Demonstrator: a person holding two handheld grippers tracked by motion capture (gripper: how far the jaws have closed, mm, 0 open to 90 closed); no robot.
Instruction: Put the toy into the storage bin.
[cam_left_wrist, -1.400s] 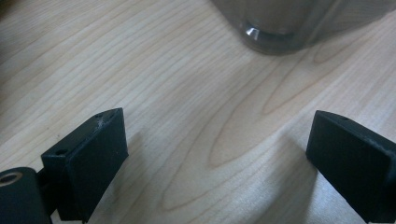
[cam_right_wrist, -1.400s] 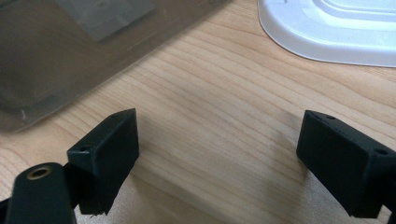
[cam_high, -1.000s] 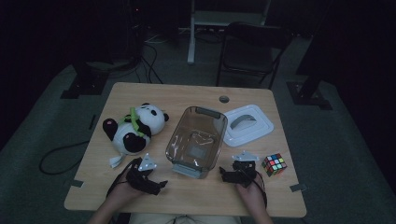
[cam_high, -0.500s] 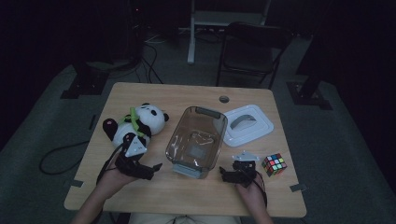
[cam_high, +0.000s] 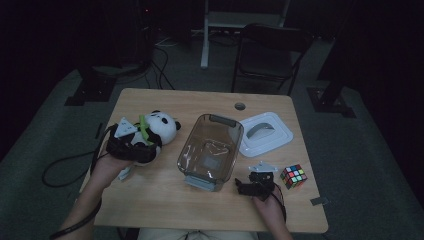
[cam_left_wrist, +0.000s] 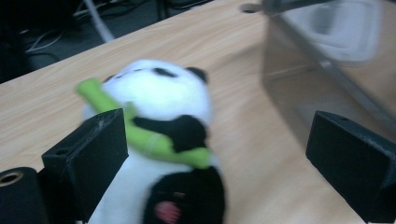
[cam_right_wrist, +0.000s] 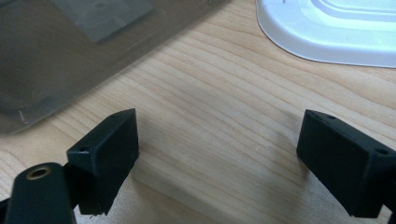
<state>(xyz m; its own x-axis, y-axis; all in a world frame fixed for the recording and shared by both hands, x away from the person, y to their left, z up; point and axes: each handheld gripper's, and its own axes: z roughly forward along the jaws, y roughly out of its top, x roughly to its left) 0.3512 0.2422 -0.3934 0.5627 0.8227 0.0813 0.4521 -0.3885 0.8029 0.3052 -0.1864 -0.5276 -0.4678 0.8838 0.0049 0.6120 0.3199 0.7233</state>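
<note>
Plush, black and white, with a green bamboo stalk across its chest: the panda (cam_left_wrist: 159, 154) lies at the left of the table (cam_high: 200, 102), just left of the clear plastic bin (cam_high: 210, 150). I have the left gripper (cam_high: 137, 145) over it, jaws spread wide, one beside the toy's flank and the other out over bare wood toward the bin. Nothing is grasped yet.

I judge the toy light and soft; it will squash under the pads and should not slip, since the fabric is fuzzy. The belly, below the stalk, looks like the best place to pinch: broad, yielding, near the middle of its weight. I would avoid the stalk alone, since it may bend or tear at its seam.

My right gripper (cam_high: 256, 186) rests low at the near right, jaws apart and empty over the wood, between the bin and the white lid (cam_high: 265, 132). A colour cube (cam_high: 293, 176) sits just to its right.
</note>
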